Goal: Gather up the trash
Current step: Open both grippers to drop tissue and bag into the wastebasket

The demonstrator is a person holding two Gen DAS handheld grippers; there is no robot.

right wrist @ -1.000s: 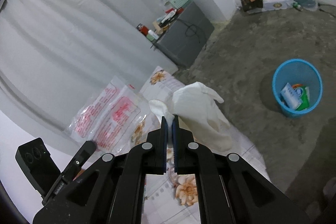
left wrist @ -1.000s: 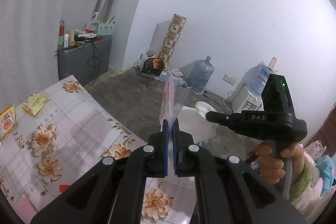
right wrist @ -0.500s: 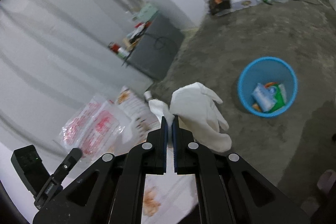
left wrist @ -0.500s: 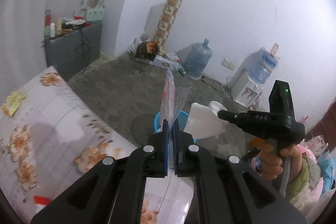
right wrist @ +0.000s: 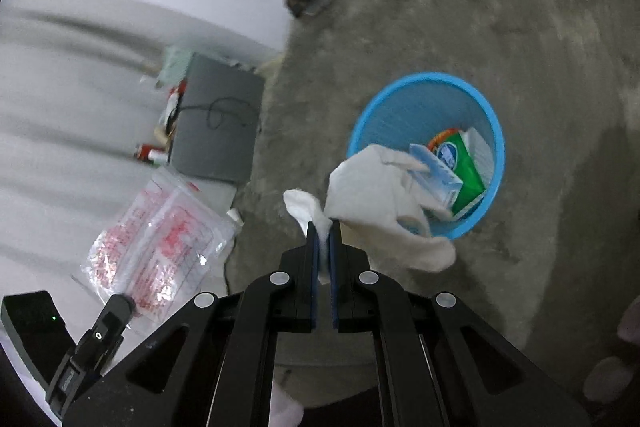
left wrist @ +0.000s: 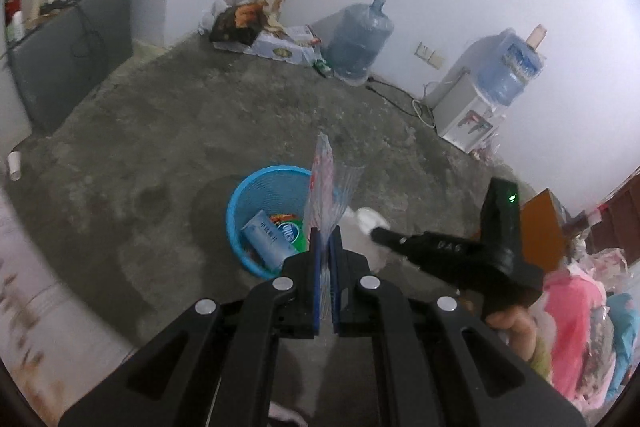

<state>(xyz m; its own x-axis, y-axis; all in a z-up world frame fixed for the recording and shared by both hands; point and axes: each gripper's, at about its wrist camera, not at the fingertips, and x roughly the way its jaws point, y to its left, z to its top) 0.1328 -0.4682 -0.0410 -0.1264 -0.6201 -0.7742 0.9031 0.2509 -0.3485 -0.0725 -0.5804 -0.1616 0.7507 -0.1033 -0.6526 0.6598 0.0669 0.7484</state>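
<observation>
My left gripper [left wrist: 325, 239] is shut on a clear plastic wrapper with red print [left wrist: 329, 187], seen edge-on and sticking up from the jaws; the right wrist view shows the wrapper [right wrist: 156, 247] flat-on beside the left gripper [right wrist: 120, 303]. My right gripper [right wrist: 324, 231] is shut on a crumpled white tissue [right wrist: 380, 199], which hangs over the near rim of the blue bin [right wrist: 428, 87]. The blue bin [left wrist: 256, 187] stands on the concrete floor and holds a blue-white carton [right wrist: 438, 175] and a green packet [right wrist: 464, 167]. The right gripper [left wrist: 384, 237], held by a hand, is just right of the bin.
A grey cabinet [left wrist: 68, 55] with clutter stands at the left wall. Boxes and bags [left wrist: 272, 35], a water jug [left wrist: 360, 39] and a dispenser [left wrist: 476, 107] line the far wall. A flowered table edge [left wrist: 40, 287] is at lower left. Pink cloth [left wrist: 572, 311] lies at the right.
Both grippers swung off the flowered table and down toward the blue bin on the floor, carrying the wrapper and the tissue. The bin now looks larger and closer in both views.
</observation>
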